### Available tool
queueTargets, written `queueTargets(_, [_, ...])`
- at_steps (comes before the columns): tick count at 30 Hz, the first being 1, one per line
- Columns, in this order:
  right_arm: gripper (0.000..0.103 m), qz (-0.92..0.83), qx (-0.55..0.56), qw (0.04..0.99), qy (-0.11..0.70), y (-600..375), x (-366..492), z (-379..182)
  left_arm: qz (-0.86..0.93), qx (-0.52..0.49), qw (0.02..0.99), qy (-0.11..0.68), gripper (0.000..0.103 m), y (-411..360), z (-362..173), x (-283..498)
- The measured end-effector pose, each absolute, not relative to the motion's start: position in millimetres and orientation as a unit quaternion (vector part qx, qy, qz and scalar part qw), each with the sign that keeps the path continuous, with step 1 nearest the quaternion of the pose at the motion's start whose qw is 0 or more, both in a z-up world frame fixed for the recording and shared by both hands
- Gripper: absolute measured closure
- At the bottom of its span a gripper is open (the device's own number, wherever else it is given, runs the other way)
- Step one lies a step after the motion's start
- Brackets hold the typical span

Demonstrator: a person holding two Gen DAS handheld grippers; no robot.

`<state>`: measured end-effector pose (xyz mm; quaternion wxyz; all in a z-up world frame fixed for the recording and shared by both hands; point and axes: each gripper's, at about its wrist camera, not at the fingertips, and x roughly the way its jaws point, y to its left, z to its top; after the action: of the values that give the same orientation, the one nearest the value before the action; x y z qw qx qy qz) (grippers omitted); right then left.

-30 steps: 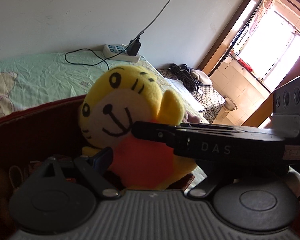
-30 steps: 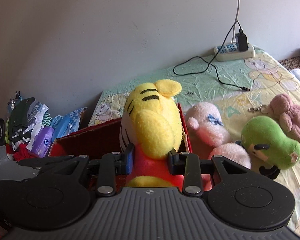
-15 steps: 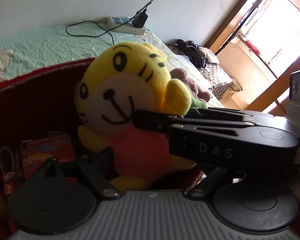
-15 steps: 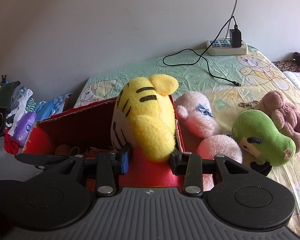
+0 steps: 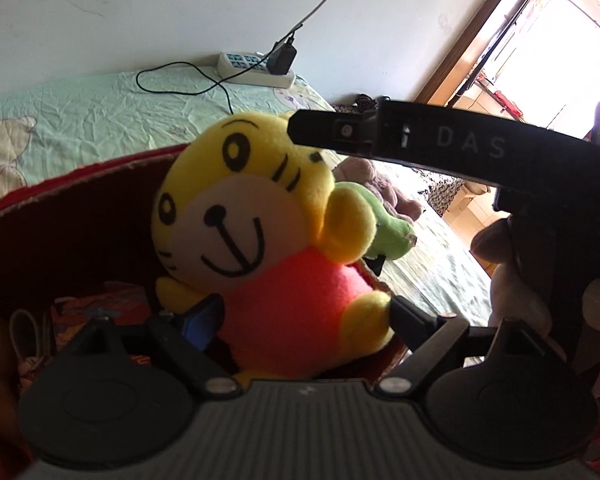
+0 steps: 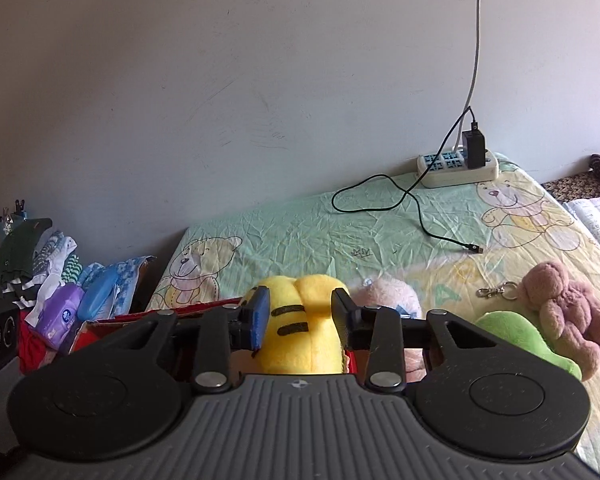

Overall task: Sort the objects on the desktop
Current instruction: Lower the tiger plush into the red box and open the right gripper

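Item: yellow tiger plush point(image 5: 256, 236), red-bodied, sitting in the red cardboard box point(image 5: 72, 200) at its right wall, facing the left gripper point(image 5: 300, 320). Left gripper: jaws wide, flanking the body, apparently not pinching. Right gripper point(image 6: 300, 318): parted jaws either side of the head, slack. Nearby on the bed point(image 6: 340, 236): green plush point(image 6: 520, 336), brown plush point(image 6: 560, 304), pink plush point(image 6: 384, 296) (all unsorted). Handling advice: lift straight clear, avoid snagging fabric, leave it seated.

tiger plush point(image 5: 260, 240) in box point(image 5: 60, 200), power strip point(image 6: 456, 166) behind
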<state>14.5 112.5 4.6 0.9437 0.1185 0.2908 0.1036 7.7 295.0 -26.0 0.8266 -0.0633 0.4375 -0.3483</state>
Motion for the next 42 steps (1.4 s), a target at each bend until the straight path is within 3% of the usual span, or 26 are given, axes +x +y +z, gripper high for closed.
queueTargets(4, [0.074, 0.108, 0.113, 0.938, 0.311, 113.4, 19.0, -1.6, -0.343, -0.075, 0.822, 0.449, 0.012, 291.7, -30.5, 20.5])
queueTargets(18, [0.076, 0.119, 0.062, 0.923, 0.36, 117.6, 31.4, -11.5, -0.327, -0.083, 0.808, 0.483, 0.008, 280.6, -42.2, 32.9])
queueTargets(38, [0.072, 0.128, 0.075, 0.939, 0.311, 101.1, 8.5, 0.5, -0.273, -0.05, 0.838, 0.471, 0.001, 267.2, -33.4, 21.9])
queueTargets(42, [0.064, 0.123, 0.105, 0.938, 0.307, 92.1, 5.2, -0.5, -0.257, -0.035, 0.847, 0.465, 0.0, 261.1, -32.5, 18.9])
